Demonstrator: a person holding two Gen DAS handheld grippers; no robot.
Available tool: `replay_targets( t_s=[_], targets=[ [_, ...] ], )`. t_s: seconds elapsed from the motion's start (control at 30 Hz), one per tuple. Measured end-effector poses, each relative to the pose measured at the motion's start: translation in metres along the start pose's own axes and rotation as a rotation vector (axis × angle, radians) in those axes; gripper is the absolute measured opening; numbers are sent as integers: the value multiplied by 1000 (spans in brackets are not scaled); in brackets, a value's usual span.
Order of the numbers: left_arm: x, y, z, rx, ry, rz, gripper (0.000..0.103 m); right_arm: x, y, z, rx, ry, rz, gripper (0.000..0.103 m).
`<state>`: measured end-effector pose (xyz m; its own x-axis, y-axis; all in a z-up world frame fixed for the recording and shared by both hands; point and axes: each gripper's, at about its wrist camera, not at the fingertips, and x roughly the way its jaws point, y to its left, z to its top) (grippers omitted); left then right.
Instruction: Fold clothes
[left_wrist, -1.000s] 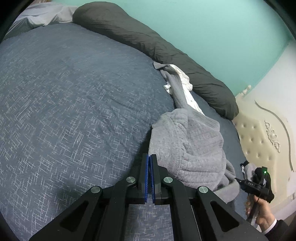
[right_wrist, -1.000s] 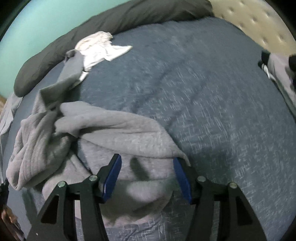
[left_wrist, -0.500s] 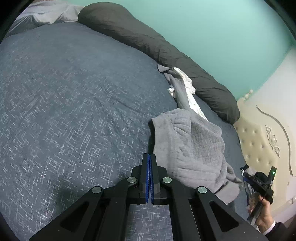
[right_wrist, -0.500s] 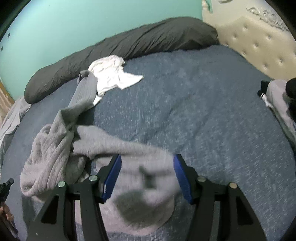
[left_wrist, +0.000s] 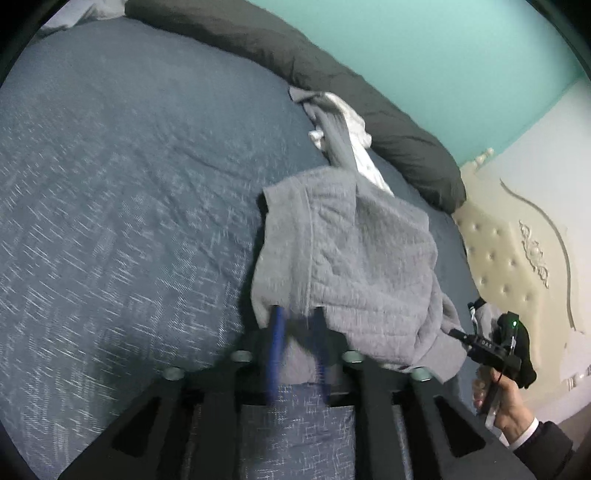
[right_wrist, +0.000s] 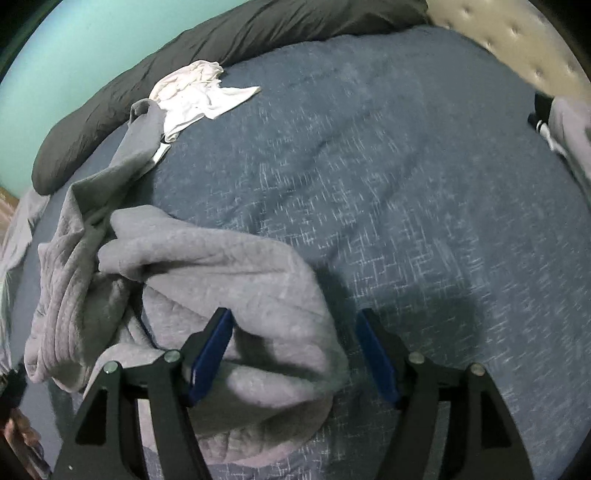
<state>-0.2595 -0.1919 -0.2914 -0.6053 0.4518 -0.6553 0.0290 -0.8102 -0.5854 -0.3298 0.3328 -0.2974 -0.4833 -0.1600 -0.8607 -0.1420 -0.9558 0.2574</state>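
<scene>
- left wrist view: the left gripper (left_wrist: 297, 332) has its two blue pads parted, blurred with motion, and the near hem of the grey sweater (left_wrist: 354, 254) hangs down between and over them. the jaws stand apart, so the cloth looks draped there, not pinched.
- the sweater sits bunched in a heap on the blue bedspread (left_wrist: 129, 184), one sleeve trailing off toward a white garment (left_wrist: 360, 122) by the long dark pillow (left_wrist: 332, 74). it is crumpled, not lying flat or folded.
- at the right edge a hand (left_wrist: 506, 391) holds the right gripper's handle beside the heap.
- right wrist view: the right gripper (right_wrist: 295, 350) is spread wide, its left pad resting against a rolled fold of the sweater (right_wrist: 221, 280), its right pad over bare bedspread (right_wrist: 406, 184). it grips nothing.
- the sleeve runs up to the white garment (right_wrist: 199, 92), and overlaps its near edge.
- my judgement: the step in hand looks like taking hold of an edge so the heap can be opened out. to do it well, each gripper should close on a single layer at a hem or shoulder seam, not on a thick roll, which would drag the whole bundle.
- the two holds want to be well apart along the same edge, so lifting spreads the cloth.
- the trailing sleeve may catch the white garment, so lift slowly.
</scene>
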Motion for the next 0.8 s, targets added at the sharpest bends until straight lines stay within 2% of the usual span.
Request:
replay_targets(
  t_s=[0.03, 0.07, 0.13, 0.17, 0.23, 0.3, 0.43, 0.57, 0.73, 0.8],
  targets=[
    [3, 0, 0, -4, 5, 4, 36, 0, 0, 0, -6, -5, 26, 65],
    [5, 1, -1, -9, 10, 7, 43, -1, -1, -1, -13, -9, 50, 50],
    [10, 2, -1, -25, 17, 9, 52, -3, 2, -1, -29, -14, 81, 35],
    [12, 2, -2, -30, 21, 9, 56, -4, 4, -1, -43, -19, 91, 23],
    [19, 3, -3, -40, 38, 14, 63, -10, 9, -1, -72, -37, 114, 15],
    [27, 5, -4, -67, 55, -2, 65, -18, 12, -2, -82, -64, 139, 11],
    [41, 3, -5, -103, 75, -32, 66, -24, 17, -3, -91, -78, 162, 10],
    [51, -7, -6, -94, 87, -53, 70, -23, 18, -3, -102, -76, 169, 10],
    [63, -19, -7, -77, 100, -78, 69, -21, 16, -4, -97, -76, 183, 10],
    [67, -24, -8, -65, 109, -83, 50, -22, 17, -5, -102, -77, 186, 10]
  ],
)
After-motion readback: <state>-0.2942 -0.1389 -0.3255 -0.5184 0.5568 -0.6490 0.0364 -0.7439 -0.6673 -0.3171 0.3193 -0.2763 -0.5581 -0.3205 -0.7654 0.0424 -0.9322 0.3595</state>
